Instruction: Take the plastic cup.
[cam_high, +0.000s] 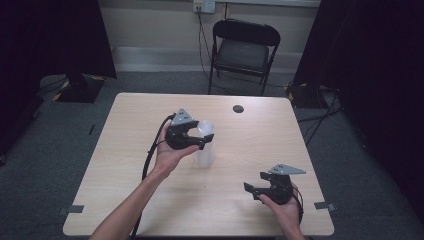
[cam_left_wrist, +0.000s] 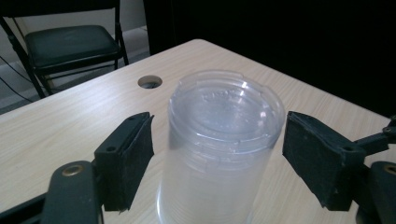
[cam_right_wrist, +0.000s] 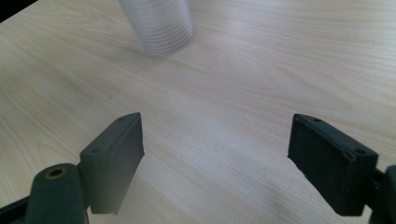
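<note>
The left claw (cam_left_wrist: 217, 158) stands open around the upturned cup (cam_left_wrist: 219, 140), pads not touching; the right claw (cam_right_wrist: 215, 163) gapes empty over the surface (cam_right_wrist: 243, 93).

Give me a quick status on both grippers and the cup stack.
Left gripper open, jaws either side of cup stack, not touching. Right gripper open, apart. Stack upside down on table. Nothing in the way.

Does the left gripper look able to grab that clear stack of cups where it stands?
Probably yes. The left gripper already has its jaws on either side of the upside-down stack of cups, with small gaps showing beside each pad, so the pads are not yet pressing. Nothing stands between them on the table.
</note>
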